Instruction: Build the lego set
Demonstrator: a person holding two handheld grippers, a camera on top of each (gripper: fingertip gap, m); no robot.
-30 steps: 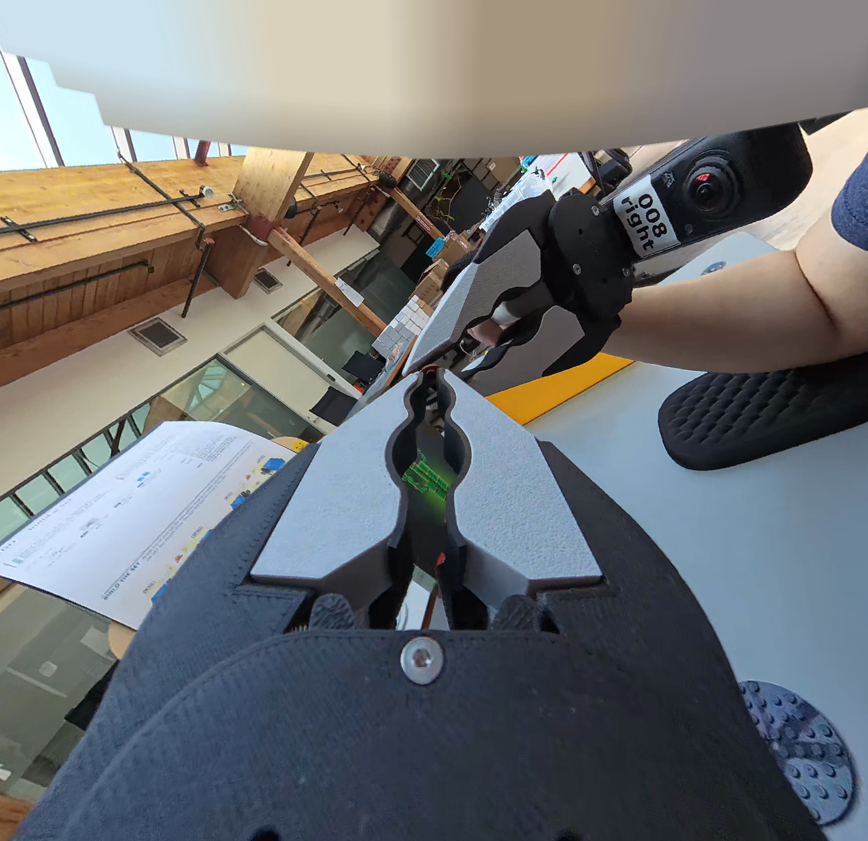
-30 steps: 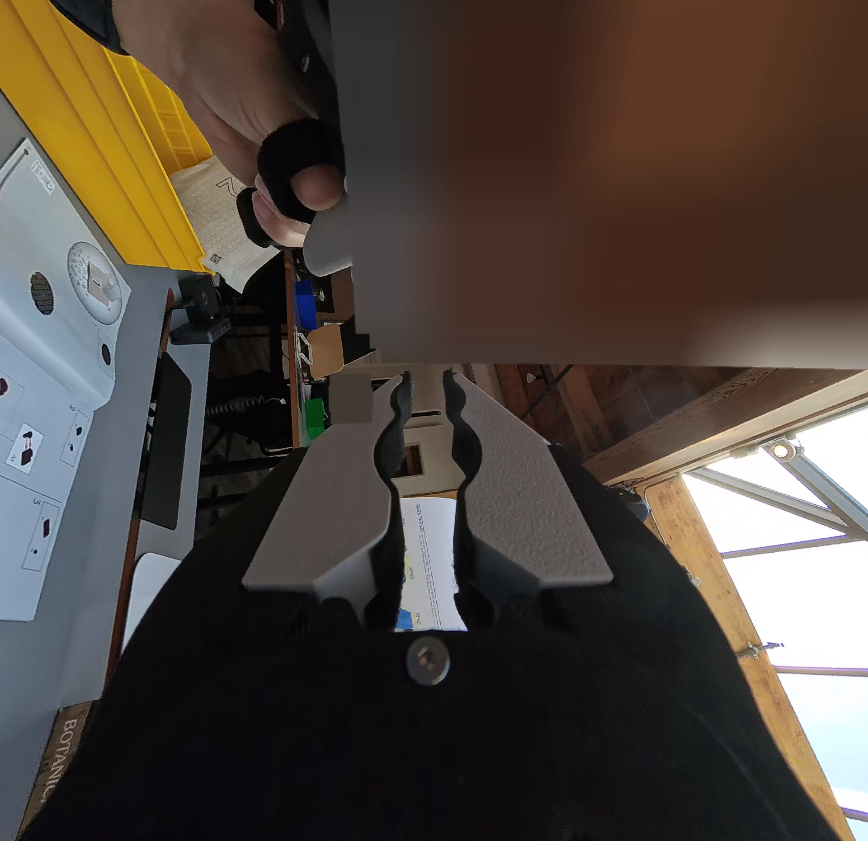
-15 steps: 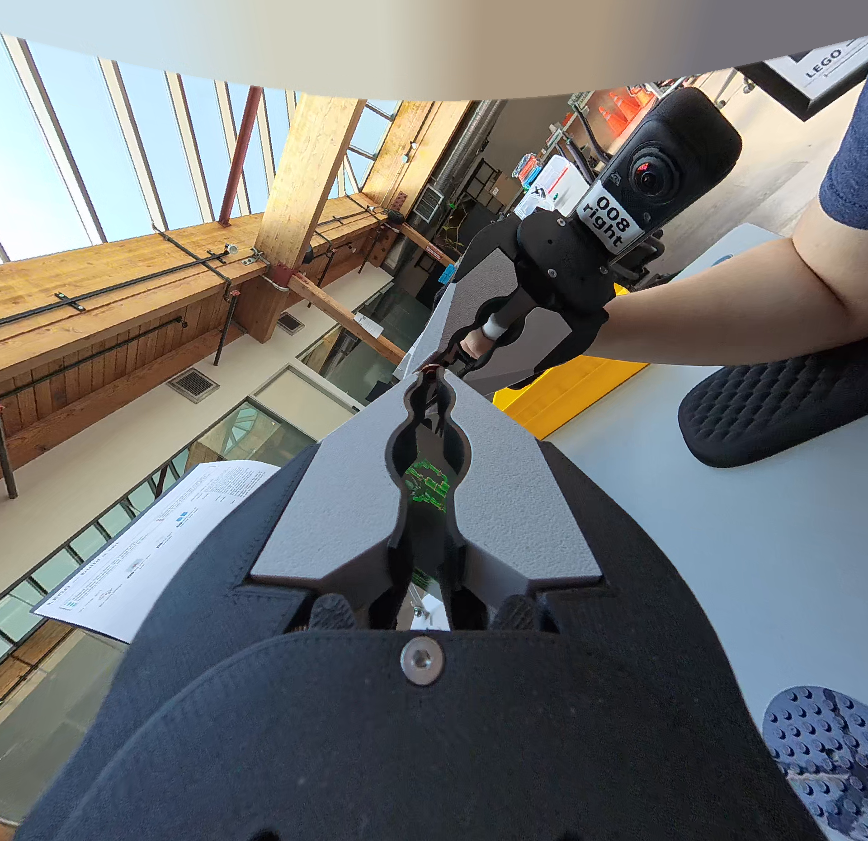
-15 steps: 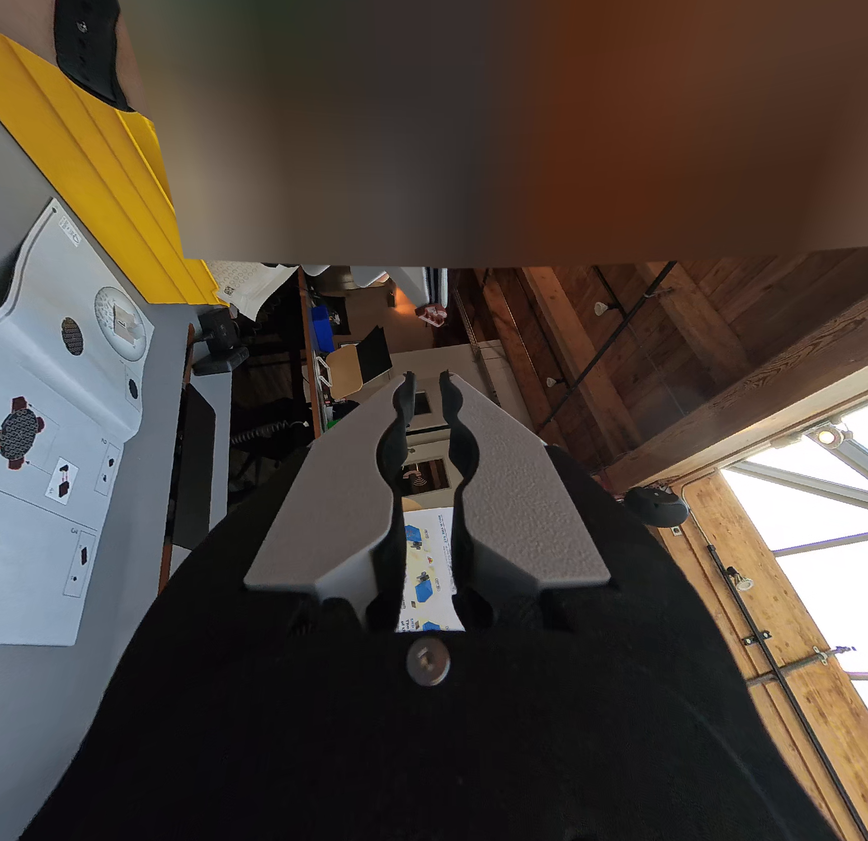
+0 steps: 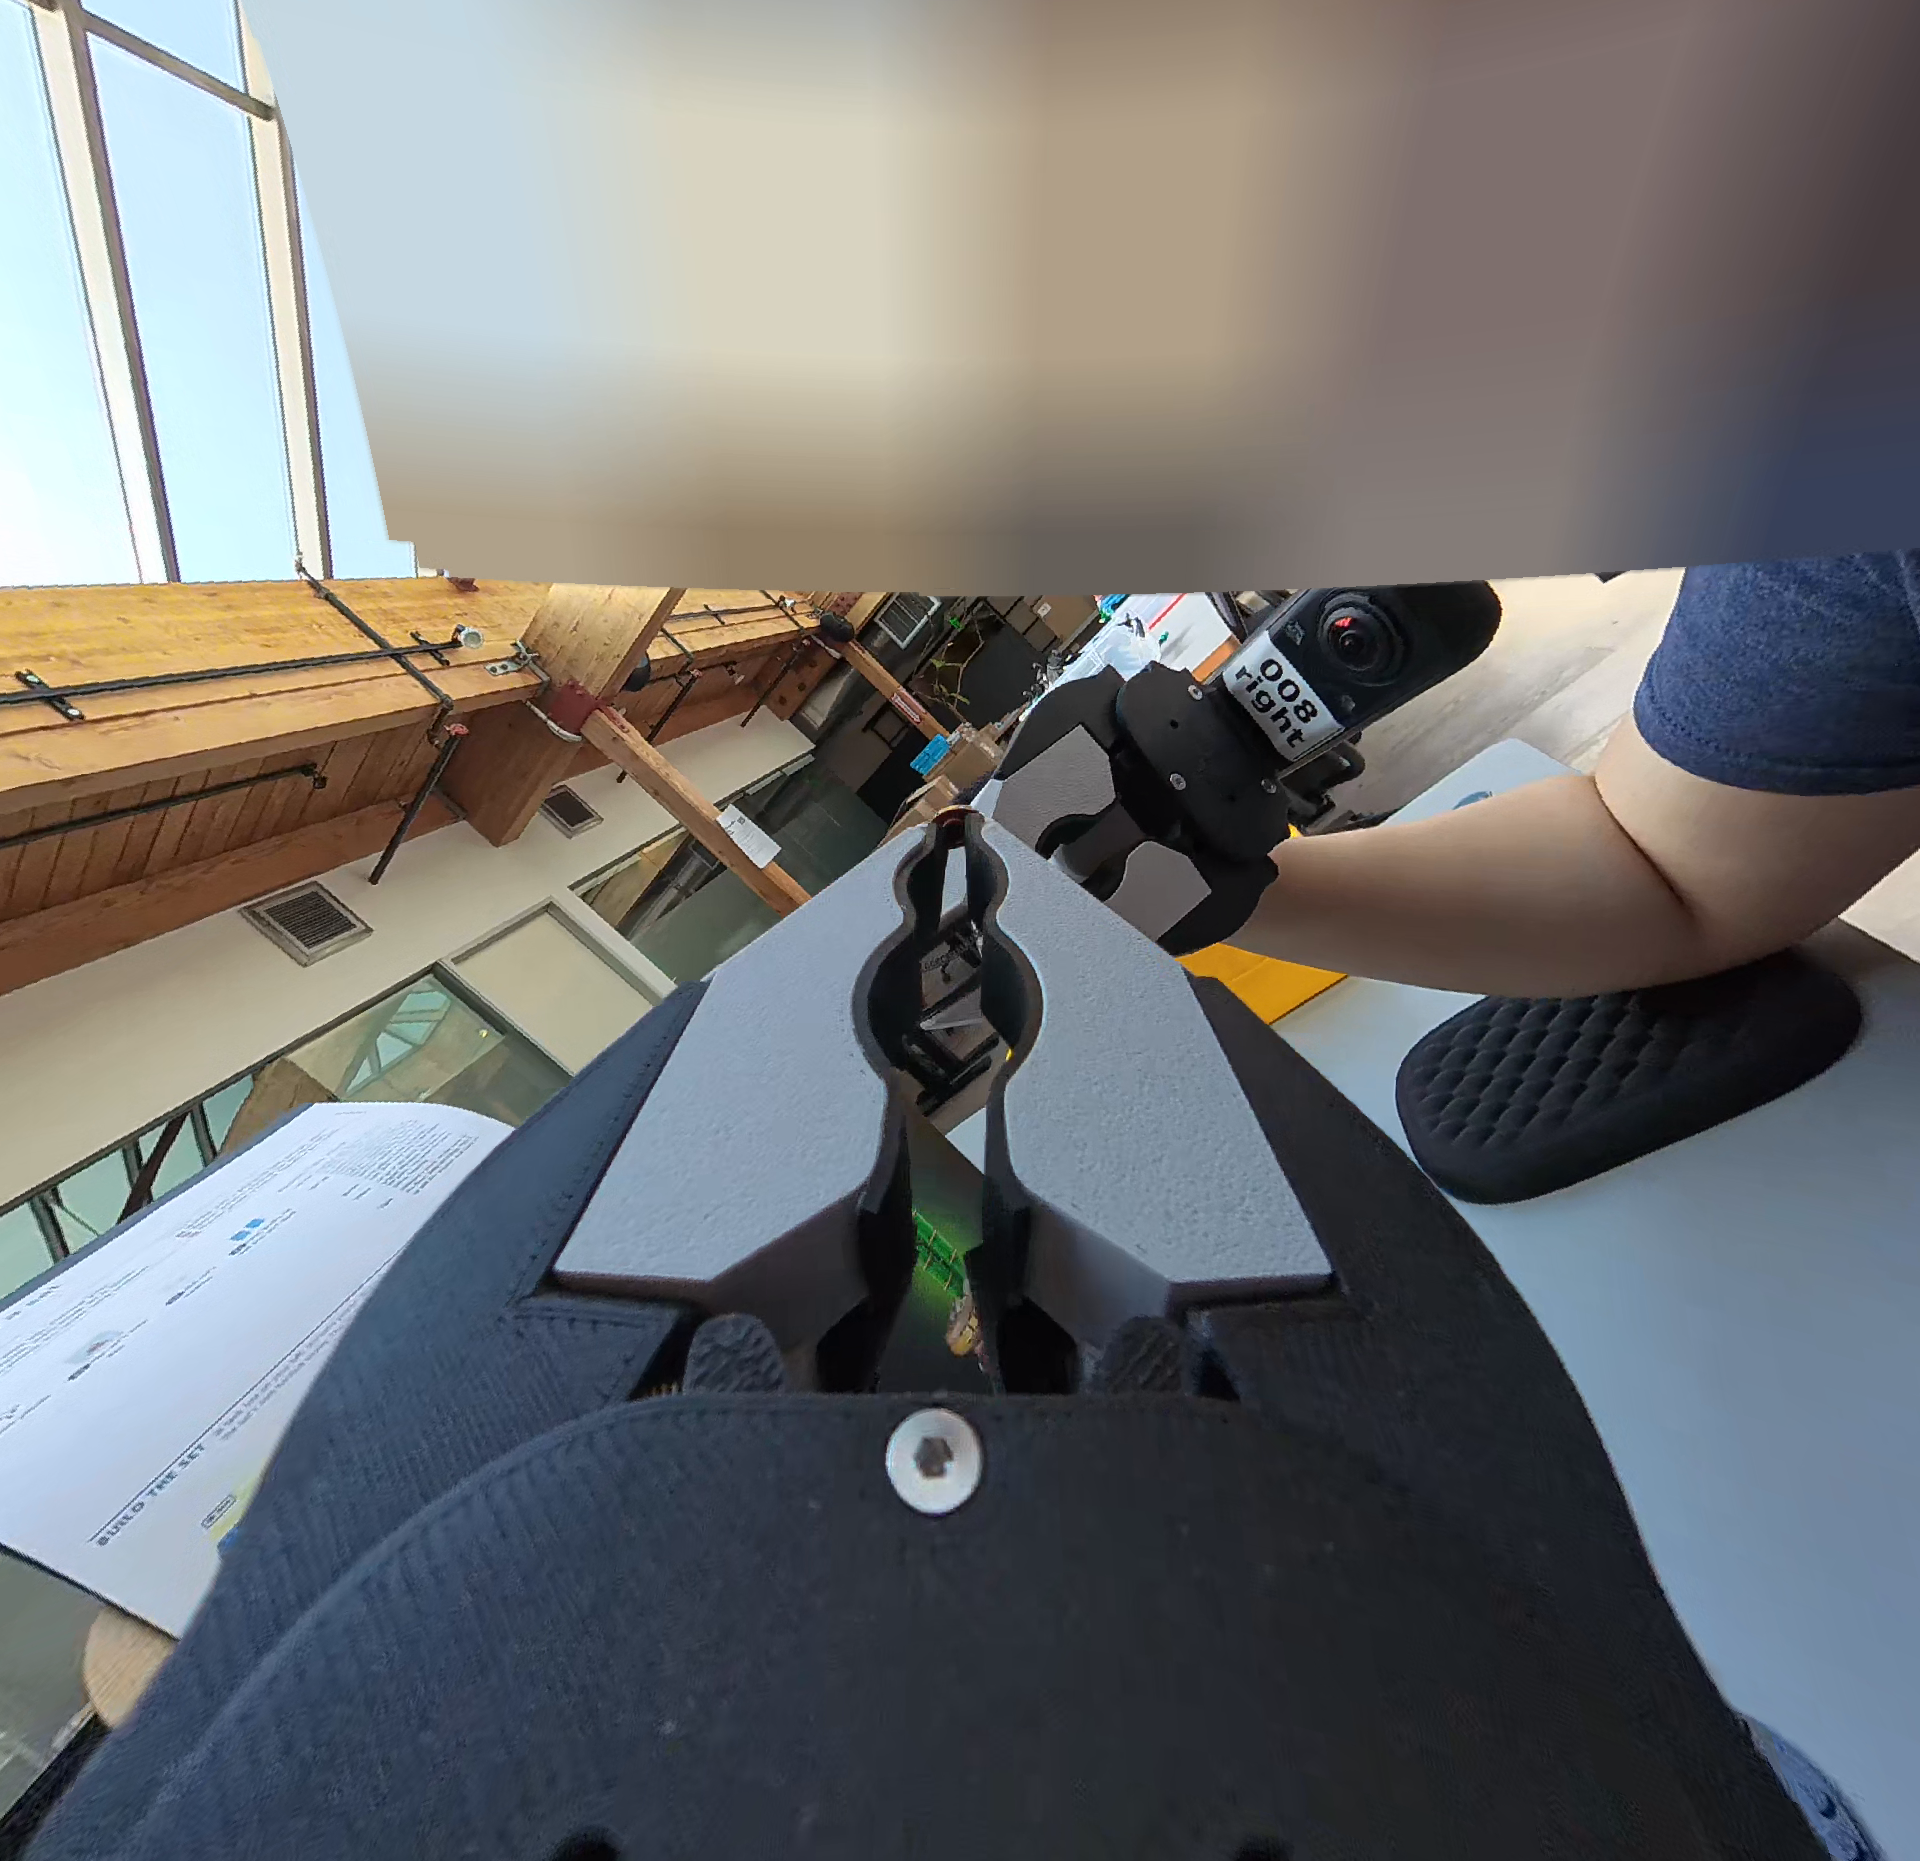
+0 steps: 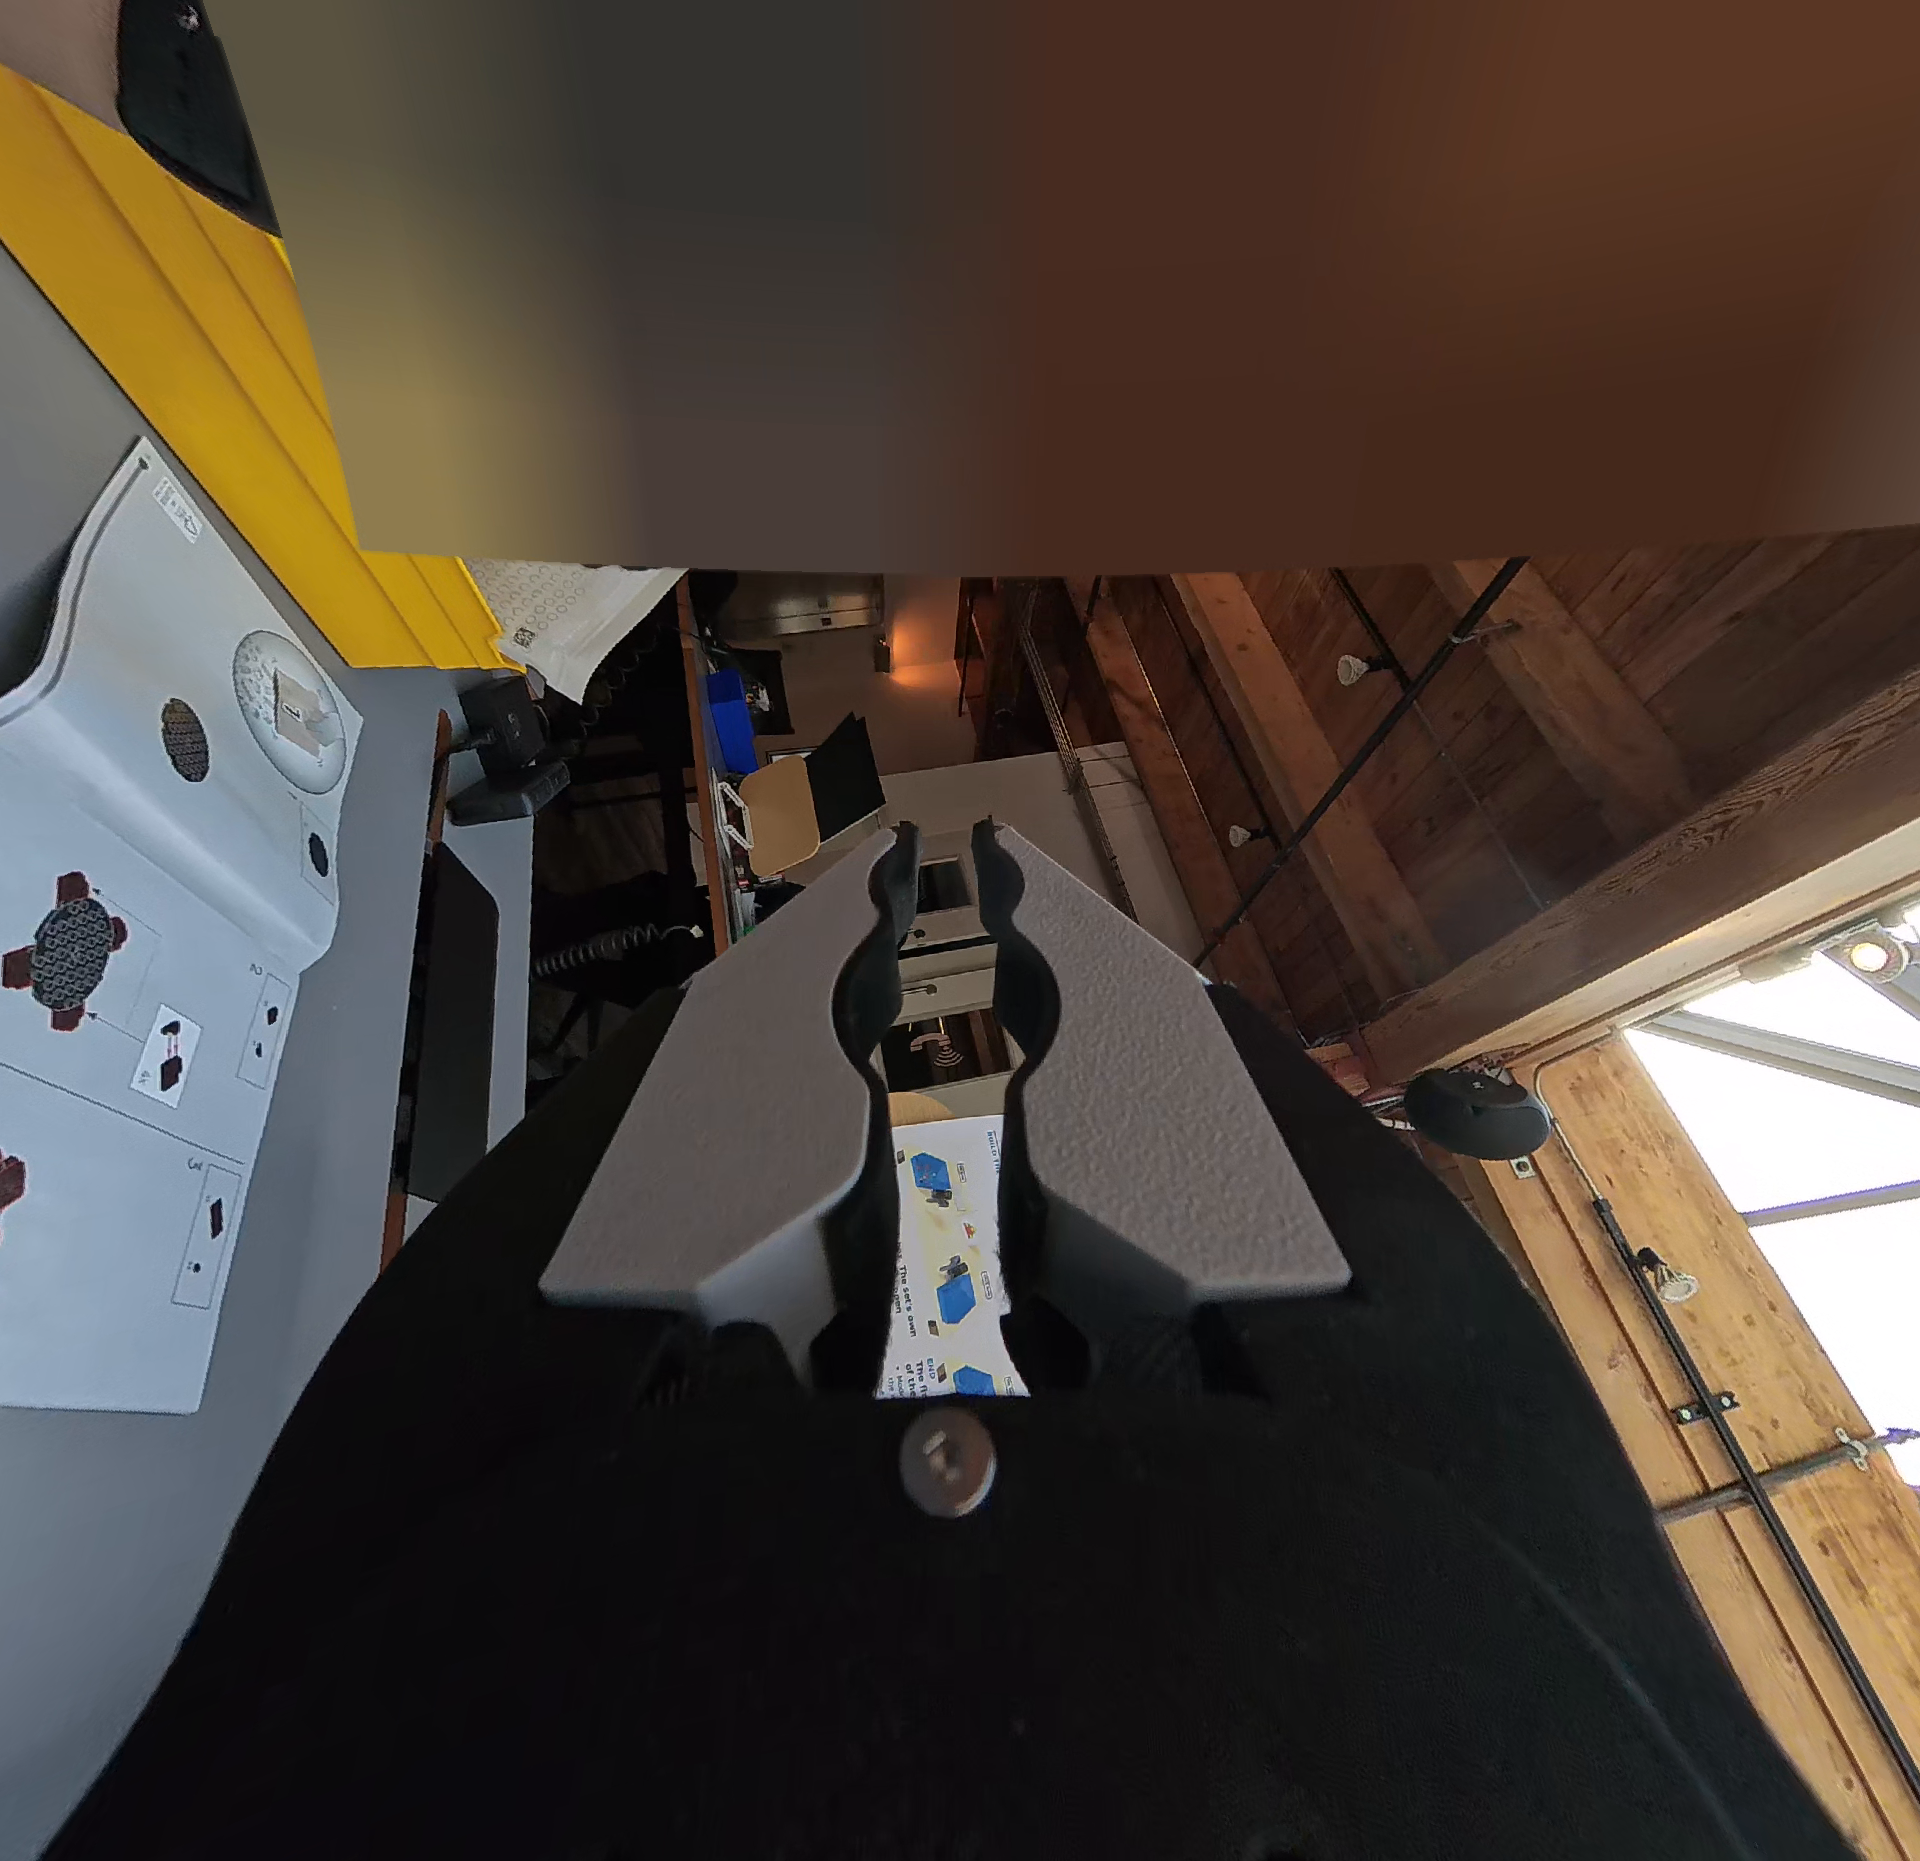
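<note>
While the left gripper [image 5: 951, 843] pinches a tiny reddish piece [image 5: 948, 824] above the counter [image 5: 1714, 1344], the right gripper [image 6: 943, 835], slightly parted and empty, could knock it loose.

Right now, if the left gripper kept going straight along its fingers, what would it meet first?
Probably the right gripper, just beyond the left gripper's tips and slightly right; depth is unclear.
</note>
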